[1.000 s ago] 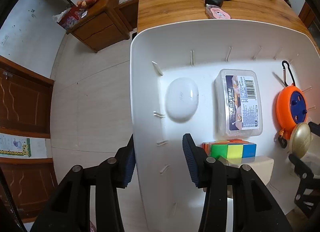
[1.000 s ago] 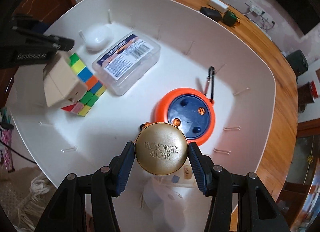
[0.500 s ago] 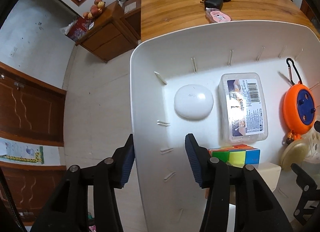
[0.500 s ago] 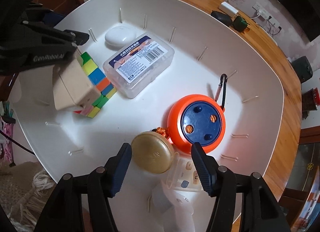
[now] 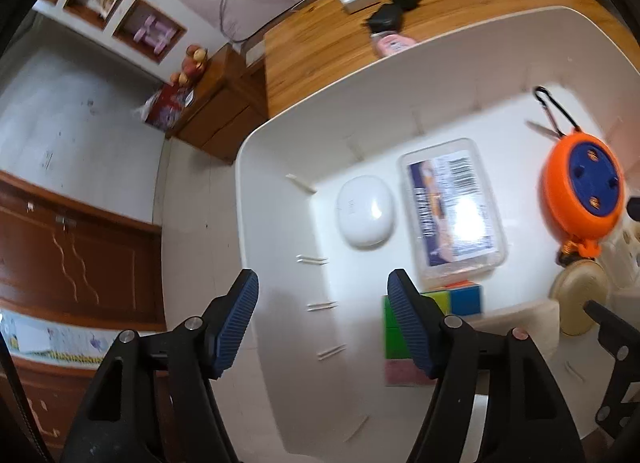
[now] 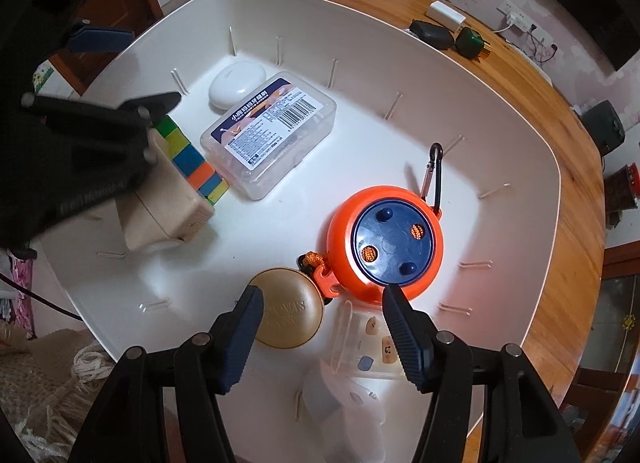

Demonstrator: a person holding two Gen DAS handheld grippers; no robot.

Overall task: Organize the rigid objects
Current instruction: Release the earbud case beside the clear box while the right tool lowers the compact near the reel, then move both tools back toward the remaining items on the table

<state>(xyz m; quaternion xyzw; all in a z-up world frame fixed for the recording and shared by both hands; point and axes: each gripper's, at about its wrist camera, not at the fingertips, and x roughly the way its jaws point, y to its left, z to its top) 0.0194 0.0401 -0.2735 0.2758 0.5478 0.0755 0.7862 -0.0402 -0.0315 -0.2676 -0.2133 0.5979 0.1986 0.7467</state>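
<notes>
Both grippers hang empty over the white bin (image 6: pixel 532 167). The right gripper (image 6: pixel 322 327) has its fingers spread wide above the gold compact (image 6: pixel 289 308), which lies flat on the bin floor, touching the orange reel (image 6: pixel 384 239), likely parked there to keep small things together. The left gripper (image 5: pixel 320 319), also spread, straddles the bin's near wall. A Rubik's cube (image 6: pixel 192 161) leans on a beige box (image 6: pixel 168 207); the clear case (image 6: pixel 272 135) and white pebble-shaped case (image 6: pixel 237 85) crowd alongside, leaving little floor.
</notes>
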